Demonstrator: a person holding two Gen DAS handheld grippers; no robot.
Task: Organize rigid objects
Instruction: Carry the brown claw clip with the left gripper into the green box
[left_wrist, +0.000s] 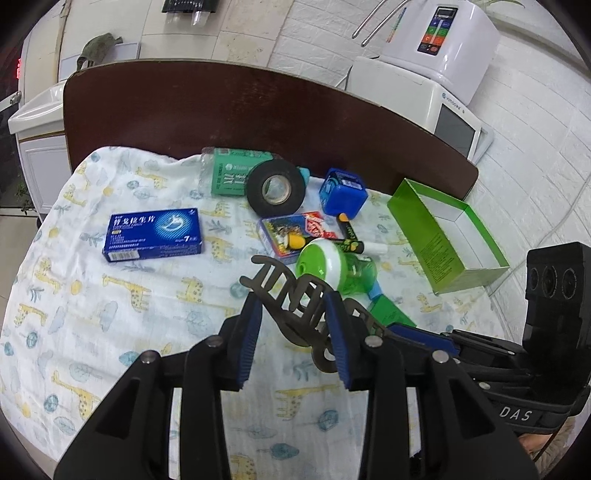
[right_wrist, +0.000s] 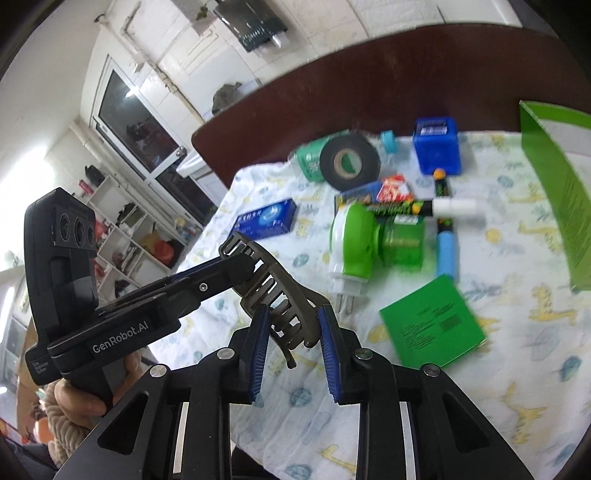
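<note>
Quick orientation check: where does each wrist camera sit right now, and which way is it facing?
Left wrist: on the left gripper, looking down over the giraffe cloth toward the green box; right gripper enters from the right.
Right wrist: on the right gripper, looking across the cloth; left gripper and a hand show.
Shared: the hair claw, between both grippers' jaws, and the tape roll.

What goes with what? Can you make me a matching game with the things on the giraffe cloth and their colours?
Things:
1. tape roll
2. hair claw
3. pill box
4. open carton

Colours:
A. blue
B. bright green
C. black ring
D. dark brown

Pairs: 1-C, 2-D, 3-A, 4-B
</note>
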